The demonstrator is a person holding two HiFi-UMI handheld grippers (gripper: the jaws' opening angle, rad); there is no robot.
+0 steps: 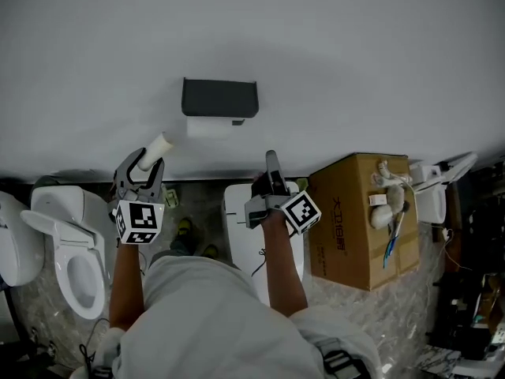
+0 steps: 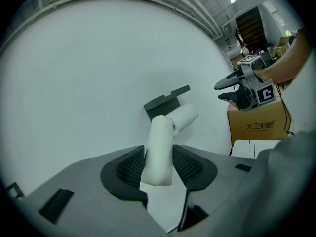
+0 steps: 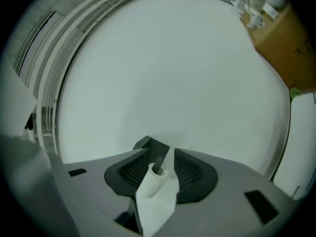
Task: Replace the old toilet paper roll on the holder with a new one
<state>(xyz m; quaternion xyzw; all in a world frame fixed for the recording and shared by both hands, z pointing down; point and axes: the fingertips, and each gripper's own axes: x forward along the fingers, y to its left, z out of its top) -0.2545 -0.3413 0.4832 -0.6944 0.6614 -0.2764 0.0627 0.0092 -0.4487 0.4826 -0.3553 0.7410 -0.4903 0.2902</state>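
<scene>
A dark holder (image 1: 219, 98) hangs on the white wall with a white roll (image 1: 207, 127) under it. My left gripper (image 1: 146, 166) is below and left of it, shut on a thin white tube (image 1: 158, 144) that sticks out past the fingertips towards the wall. The left gripper view has this tube (image 2: 160, 147) pressed between the pads, with the holder (image 2: 163, 101) and roll (image 2: 185, 115) beyond. My right gripper (image 1: 272, 164) is off to the holder's right, turned on its side, jaws apart and empty (image 2: 224, 89). In the right gripper view, holder (image 3: 148, 146) and roll (image 3: 157, 179) show through the gap.
A white toilet (image 1: 71, 251) stands at lower left and another white fixture (image 1: 241, 227) sits under my right arm. A cardboard box (image 1: 359, 212) with small items on top is at the right, beside more clutter.
</scene>
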